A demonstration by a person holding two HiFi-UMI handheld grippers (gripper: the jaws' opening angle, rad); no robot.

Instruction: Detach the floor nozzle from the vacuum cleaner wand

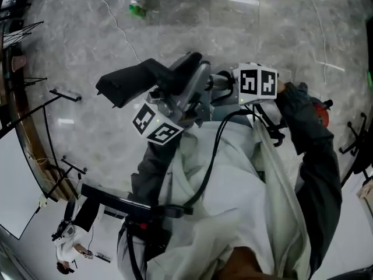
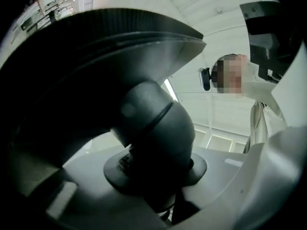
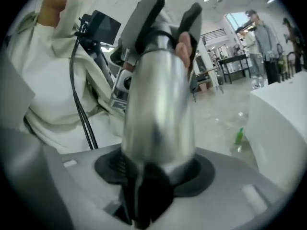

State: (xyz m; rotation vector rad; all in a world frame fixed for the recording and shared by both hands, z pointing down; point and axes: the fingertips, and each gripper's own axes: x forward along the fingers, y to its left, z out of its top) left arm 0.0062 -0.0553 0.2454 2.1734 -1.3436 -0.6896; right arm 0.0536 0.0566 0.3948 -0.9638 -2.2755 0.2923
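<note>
In the head view both grippers are raised in front of my chest over the marble floor. The black floor nozzle (image 1: 125,85) sticks out to the left, and its neck meets the silver wand (image 1: 197,86). My left gripper (image 1: 170,105) is shut on the nozzle's dark rounded neck (image 2: 153,128), with the wide nozzle head (image 2: 96,56) looming above it. My right gripper (image 1: 226,81) comes in from the right. In its own view the right gripper (image 3: 153,181) is open, and the blurred silver wand (image 3: 158,104) stands between its jaws.
A green bottle (image 1: 137,9) lies on the floor beside a white counter (image 3: 280,128). Black tripod stands (image 1: 64,95) are at the left, and more stand at the right edge. A black cable (image 1: 210,156) hangs down my white coat. Other people (image 3: 261,30) stand farther off.
</note>
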